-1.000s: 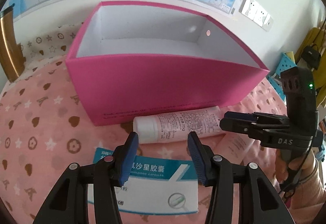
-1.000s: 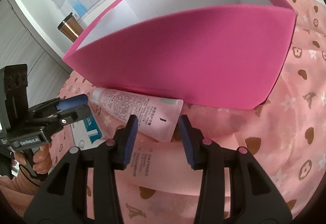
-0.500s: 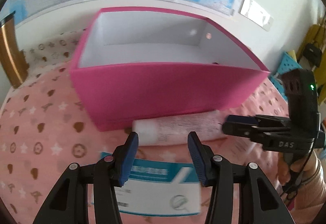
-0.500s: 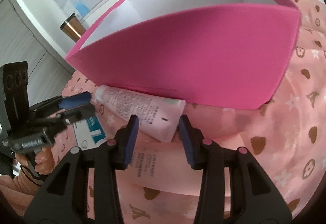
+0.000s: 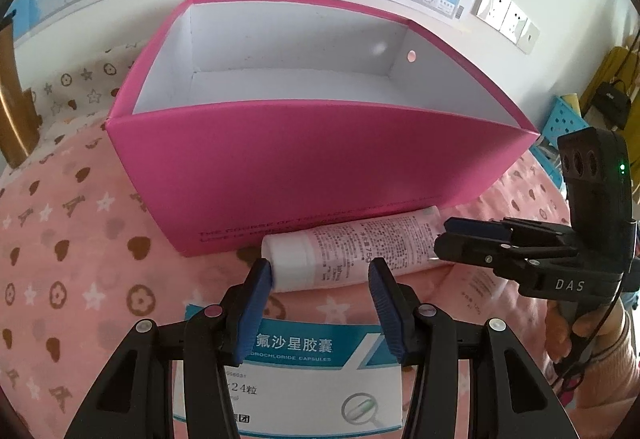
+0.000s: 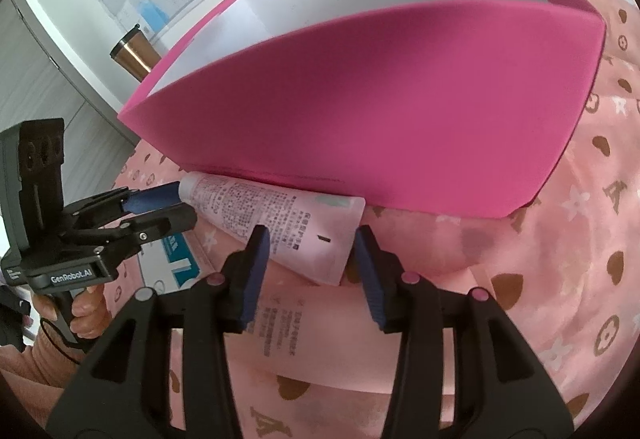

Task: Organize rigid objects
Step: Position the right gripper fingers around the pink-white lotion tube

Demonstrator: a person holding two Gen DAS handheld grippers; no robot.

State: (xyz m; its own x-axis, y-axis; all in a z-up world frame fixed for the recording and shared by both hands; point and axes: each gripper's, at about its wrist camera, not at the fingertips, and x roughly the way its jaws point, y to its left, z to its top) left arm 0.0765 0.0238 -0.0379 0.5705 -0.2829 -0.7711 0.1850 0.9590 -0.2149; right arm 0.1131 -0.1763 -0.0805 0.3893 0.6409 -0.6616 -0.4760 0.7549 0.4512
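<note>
Between the near wall of the open magenta cardboard box [image 5: 304, 175] and the two grippers, a pale pink plastic tube with a white cap [image 5: 352, 251] is lying flat on the pink patterned cloth covering the surface [image 5: 72, 239], touching or nearly touching the foot of the box. Its long axis is running parallel to that wall, with the capped end pointing toward the left side and the flat crimped tail [image 6: 340, 231] toward the right. The left gripper [image 5: 320, 303] is hovering just short of the capped end, its blue pads partly apart and holding nothing; a white-and-teal cardboard medicine carton [image 5: 296, 379] is lying flat directly beneath its fingers. The right gripper [image 6: 312, 271] is facing the crimped tail, which is sitting just ahead of its fingertips and roughly centred on the gap; its jaws are opening slightly, and the tail is lying at the mouth of the gap without the pads pressing on it. A pale pink flat packet with printed text [image 6: 280, 327] is lying under this gripper. Judged from this layout, the right hand is the better placed to take the tube across its width at the tail, while the left is sitting nearer the carton. Inside, the box is showing bare white walls and floor
</note>
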